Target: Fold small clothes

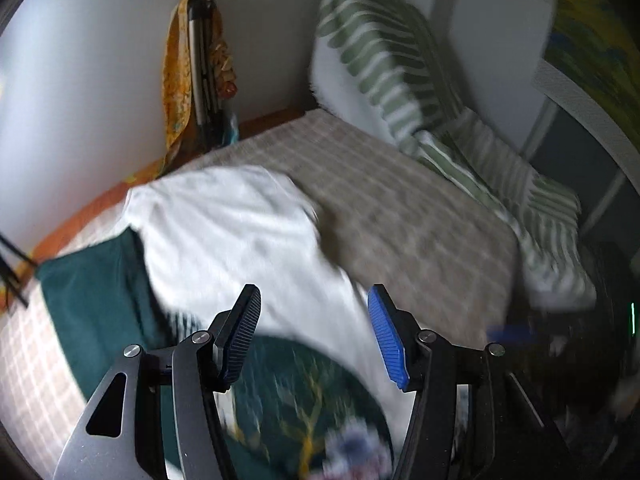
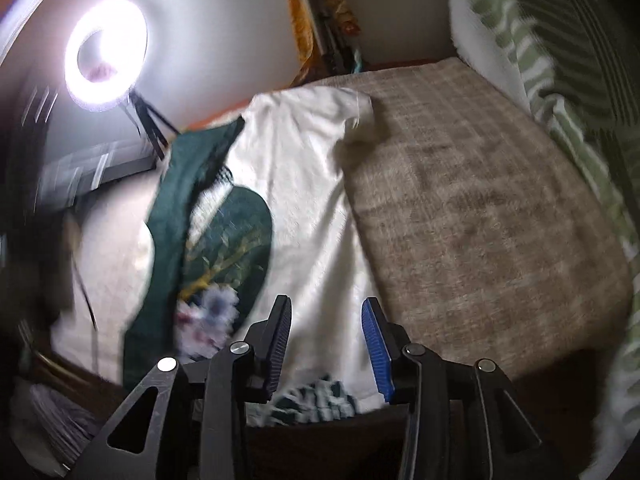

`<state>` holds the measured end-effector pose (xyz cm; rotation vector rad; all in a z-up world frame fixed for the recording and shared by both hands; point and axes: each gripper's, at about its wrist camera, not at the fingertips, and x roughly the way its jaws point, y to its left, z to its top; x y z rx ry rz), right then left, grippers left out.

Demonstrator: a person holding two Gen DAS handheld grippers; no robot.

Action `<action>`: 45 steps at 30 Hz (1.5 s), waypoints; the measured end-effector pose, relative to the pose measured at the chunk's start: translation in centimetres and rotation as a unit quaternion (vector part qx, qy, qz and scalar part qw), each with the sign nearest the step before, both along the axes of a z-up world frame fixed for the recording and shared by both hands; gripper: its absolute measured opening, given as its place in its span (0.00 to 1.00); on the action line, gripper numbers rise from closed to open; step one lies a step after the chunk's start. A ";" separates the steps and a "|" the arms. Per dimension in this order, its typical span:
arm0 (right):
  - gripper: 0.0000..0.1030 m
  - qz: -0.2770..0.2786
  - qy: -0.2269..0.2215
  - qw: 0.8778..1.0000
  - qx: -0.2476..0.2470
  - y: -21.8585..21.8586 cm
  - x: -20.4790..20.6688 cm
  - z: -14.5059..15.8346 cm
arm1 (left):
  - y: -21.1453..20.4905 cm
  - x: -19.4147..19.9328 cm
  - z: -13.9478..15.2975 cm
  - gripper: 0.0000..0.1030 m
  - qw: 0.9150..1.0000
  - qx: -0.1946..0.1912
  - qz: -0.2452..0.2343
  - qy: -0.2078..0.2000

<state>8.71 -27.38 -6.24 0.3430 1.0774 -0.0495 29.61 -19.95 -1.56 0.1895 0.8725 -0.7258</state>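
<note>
A checked bedspread (image 2: 480, 208) fills the space ahead of both grippers. The white-and-green shirt (image 2: 304, 184) lies flat directly beyond the right gripper (image 2: 326, 344) and beneath the left gripper (image 1: 314, 336); both stand apart, empty. Striped pillows (image 1: 384, 64) lie farther right; a ring light (image 2: 106, 54) glows upper left.

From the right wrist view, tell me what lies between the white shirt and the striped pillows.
Only bare checked bedspread lies between the white shirt and the striped pillows. The right wrist view shows it plainly.
</note>
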 end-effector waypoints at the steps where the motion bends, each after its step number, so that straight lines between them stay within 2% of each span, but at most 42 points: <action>1: 0.38 0.003 0.003 1.000 -0.001 0.0 0.0 -0.2 | -0.8 1.9 0.0 0.52 1.000 -0.003 0.011 0.009; 5: 0.39 0.015 0.005 1.000 -0.005 -0.6 0.3 -1.5 | -3.8 9.3 -1.4 0.52 0.997 -0.017 0.050 0.058; 8: 0.39 0.010 0.008 1.000 0.008 -1.3 0.5 -3.0 | -5.9 12.9 -2.7 0.53 0.994 -0.016 0.077 0.072; 10: 0.41 0.007 0.011 0.999 0.034 -1.5 0.3 -4.8 | -7.7 15.4 -4.3 0.54 0.992 -0.003 0.094 0.079; 13: 0.41 0.016 0.008 0.999 0.036 -1.2 0.1 -6.2 | -9.5 18.1 -6.3 0.54 0.989 0.014 0.113 0.093; 16: 0.40 0.024 -0.008 0.999 0.028 -1.4 0.1 -6.4 | -11.1 20.6 -8.3 0.54 0.985 0.018 0.136 0.103; 21: 0.40 0.033 -0.020 0.999 0.036 -1.9 0.3 -6.6 | -13.4 24.0 -11.3 0.54 0.979 0.068 0.166 0.100; 24: 0.40 0.047 -0.021 0.999 0.014 -1.2 0.3 -6.5 | -13.6 24.8 -12.3 0.54 0.974 0.082 0.188 0.099; 26: 0.41 0.050 -0.021 0.998 0.010 -1.0 0.2 -6.5 | -13.5 24.8 -12.8 0.53 0.974 0.083 0.189 0.094; 28: 0.41 0.052 -0.021 0.998 0.008 -0.9 0.2 -6.4 | -13.5 24.3 -13.0 0.45 0.976 0.088 0.184 0.072; 31: 0.41 0.056 -0.020 0.998 0.000 -0.7 0.1 -6.4 | -13.0 24.1 -13.1 0.25 0.977 0.090 0.185 0.053; 32: 0.41 0.057 -0.020 0.998 -0.002 -0.7 0.1 -6.4 | -12.7 24.1 -13.1 0.11 0.977 0.086 0.187 0.052; 33: 0.41 0.056 -0.020 0.998 -0.002 -0.7 0.1 -6.3 | -12.3 24.2 -13.1 0.07 0.977 0.078 0.191 0.054; 36: 0.32 0.052 -0.022 0.998 -0.006 -0.7 0.1 -6.3 | -11.2 24.1 -12.8 0.04 0.979 0.050 0.193 0.051; 38: 0.16 0.049 -0.024 0.999 -0.006 -0.9 0.0 -6.3 | -10.5 24.0 -12.6 0.03 0.979 0.031 0.194 0.051; 40: 0.05 0.045 -0.024 0.999 0.007 -1.5 0.1 -6.5 | -9.6 23.9 -12.1 0.03 0.979 0.009 0.197 0.055; 42: 0.02 0.041 -0.025 0.999 0.022 -1.9 0.0 -6.5 | -8.7 23.8 -11.6 0.03 0.978 -0.013 0.198 0.060; 45: 0.00 0.042 -0.030 0.998 0.020 -1.7 -0.2 -6.2 | -7.3 23.6 -10.5 0.03 0.978 -0.035 0.198 0.060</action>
